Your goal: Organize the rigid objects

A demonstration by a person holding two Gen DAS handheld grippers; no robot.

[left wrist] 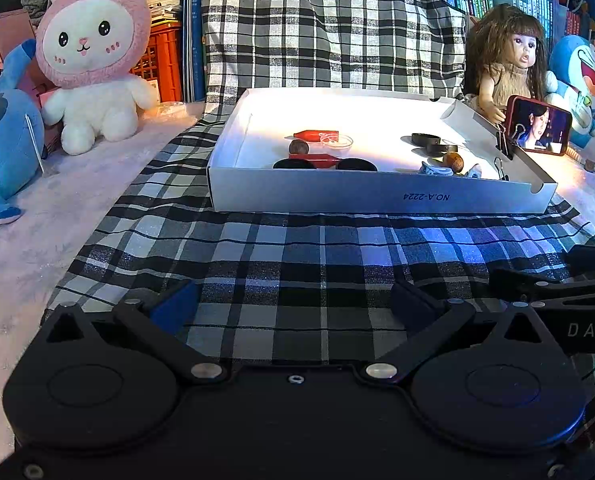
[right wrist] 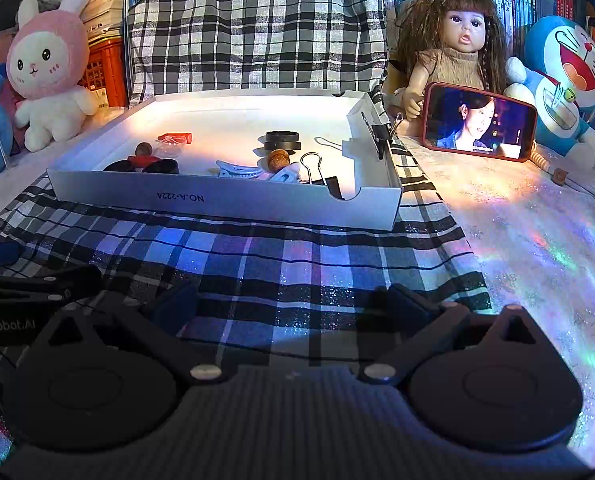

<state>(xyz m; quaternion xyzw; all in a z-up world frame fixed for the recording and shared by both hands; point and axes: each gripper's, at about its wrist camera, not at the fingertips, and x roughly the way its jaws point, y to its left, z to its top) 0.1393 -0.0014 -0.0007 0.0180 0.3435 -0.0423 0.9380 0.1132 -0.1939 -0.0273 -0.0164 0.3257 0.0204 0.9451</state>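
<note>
1. The small hard objects are gathered inside a shallow white box, which is set on a checked cloth in the middle of the scene, beyond both grippers.
2. On the left of the box, a red piece, a brown nut and flat black discs are seen; on the right, stacked black rings, a second nut, pale hair clips and a black binder clip are clustered. They are probably grouped this way so that like items can be kept together.
3. Another binder clip is fastened to the right wall, perhaps to stiffen it.
4. The left gripper and right gripper are held low over the near cloth, side by side, each with its tongs spread apart and nothing between them.
5. A phone is propped against a doll at the far right.
</note>
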